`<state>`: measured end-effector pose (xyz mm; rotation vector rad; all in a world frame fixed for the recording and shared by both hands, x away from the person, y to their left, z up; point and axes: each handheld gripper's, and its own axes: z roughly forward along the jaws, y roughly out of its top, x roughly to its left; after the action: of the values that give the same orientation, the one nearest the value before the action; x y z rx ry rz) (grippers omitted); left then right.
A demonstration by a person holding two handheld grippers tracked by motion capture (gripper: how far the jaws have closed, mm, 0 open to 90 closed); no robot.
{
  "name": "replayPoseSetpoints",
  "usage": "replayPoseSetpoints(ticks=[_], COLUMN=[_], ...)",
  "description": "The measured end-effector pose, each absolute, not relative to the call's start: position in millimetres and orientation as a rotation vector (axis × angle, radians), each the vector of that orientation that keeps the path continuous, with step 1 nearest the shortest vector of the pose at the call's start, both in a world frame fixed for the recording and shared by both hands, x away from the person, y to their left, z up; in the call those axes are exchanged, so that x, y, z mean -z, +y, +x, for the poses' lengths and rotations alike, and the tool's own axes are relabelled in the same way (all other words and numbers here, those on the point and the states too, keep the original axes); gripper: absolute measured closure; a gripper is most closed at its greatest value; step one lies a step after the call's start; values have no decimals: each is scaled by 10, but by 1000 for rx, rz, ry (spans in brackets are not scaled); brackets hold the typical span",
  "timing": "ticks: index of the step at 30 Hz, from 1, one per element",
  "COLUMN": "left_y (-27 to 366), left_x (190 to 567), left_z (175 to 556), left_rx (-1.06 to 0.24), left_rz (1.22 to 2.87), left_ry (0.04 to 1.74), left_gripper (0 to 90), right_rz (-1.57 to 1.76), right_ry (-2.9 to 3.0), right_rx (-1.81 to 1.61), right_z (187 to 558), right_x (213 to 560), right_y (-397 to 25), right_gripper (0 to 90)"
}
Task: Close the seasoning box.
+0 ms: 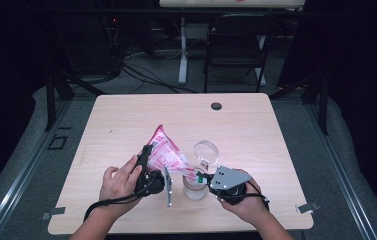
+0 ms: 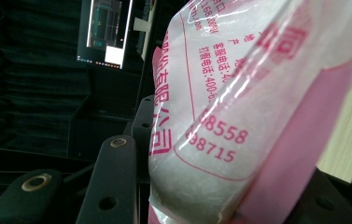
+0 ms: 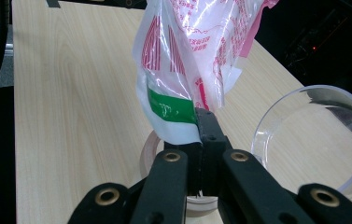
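A pink-and-white printed plastic bag [image 1: 165, 150] with white granules inside hangs tilted over the table, held between both grippers. My left gripper [image 1: 146, 151] is shut on its upper left side; in the left gripper view the bag [image 2: 239, 116] bulges between the two black jaws. My right gripper [image 1: 201, 176] is shut on the bag's lower corner, by a green strip [image 3: 170, 107]. Right under that corner stands a small clear jar [image 1: 194, 190], its rim [image 3: 146, 153] showing below the jaws. A clear round lid [image 1: 205, 149] [image 3: 313, 135] lies just behind the jar.
The light wooden table [image 1: 256, 130] has a black grommet [image 1: 216, 106] near its far edge. Beyond it on the floor stand a black folding chair [image 1: 236, 45] and a white desk leg [image 1: 182, 55]. Metal rails run along both sides.
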<state>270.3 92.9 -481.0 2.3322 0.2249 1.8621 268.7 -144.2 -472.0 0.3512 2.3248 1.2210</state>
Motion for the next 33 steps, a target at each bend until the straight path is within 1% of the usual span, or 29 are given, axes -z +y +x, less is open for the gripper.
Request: replayPoseSetpoints(ticks=[33], left_y=[916], left_x=[4797], left_z=[2707], left_rx=[-1871], left_rz=[2324], left_ry=[211], left_gripper=[625], right_rz=[357], right_ry=[2324], right_rx=[-1215], right_z=[2696], right_x=[4738], right_y=[-1452], right_gripper=[900])
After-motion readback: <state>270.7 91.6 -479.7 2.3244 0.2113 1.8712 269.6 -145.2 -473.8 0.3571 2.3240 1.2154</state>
